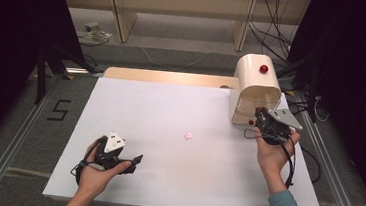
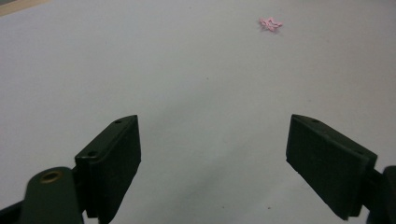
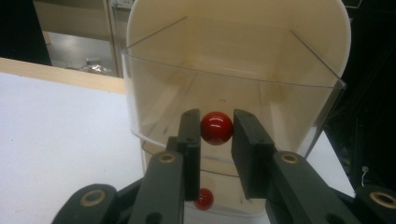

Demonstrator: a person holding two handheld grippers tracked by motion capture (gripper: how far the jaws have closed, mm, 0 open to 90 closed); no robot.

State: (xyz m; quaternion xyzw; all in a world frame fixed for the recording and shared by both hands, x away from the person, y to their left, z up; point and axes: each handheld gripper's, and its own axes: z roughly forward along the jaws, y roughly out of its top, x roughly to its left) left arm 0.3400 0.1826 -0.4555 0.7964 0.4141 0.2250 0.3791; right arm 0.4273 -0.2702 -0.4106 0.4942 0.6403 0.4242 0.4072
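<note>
A cream box (image 1: pixel 251 84) with a clear plastic front (image 3: pixel 243 93) stands at the table's far right. In the right gripper view my right gripper (image 3: pixel 216 115) is shut on a red ball knob (image 3: pixel 216 128) on that clear front, one pad pressed against each side. A second red knob (image 3: pixel 204 199) sits lower down, and a third (image 1: pixel 264 69) is on the box's curved top. My left gripper (image 1: pixel 133 161) hovers low over the near left of the white table (image 1: pixel 170 112), jaws open wide with nothing between them. A small flat pink piece (image 1: pixel 187 135) lies mid-table, ahead of the left gripper (image 2: pixel 215 135).
A wooden strip (image 1: pixel 168 76) runs along the table's far edge. Beyond it stand wooden shelf legs (image 1: pixel 120 17) with cables on the floor (image 1: pixel 175 57). Metal rails (image 1: pixel 12 133) flank the table, and dark curtains hang on both sides.
</note>
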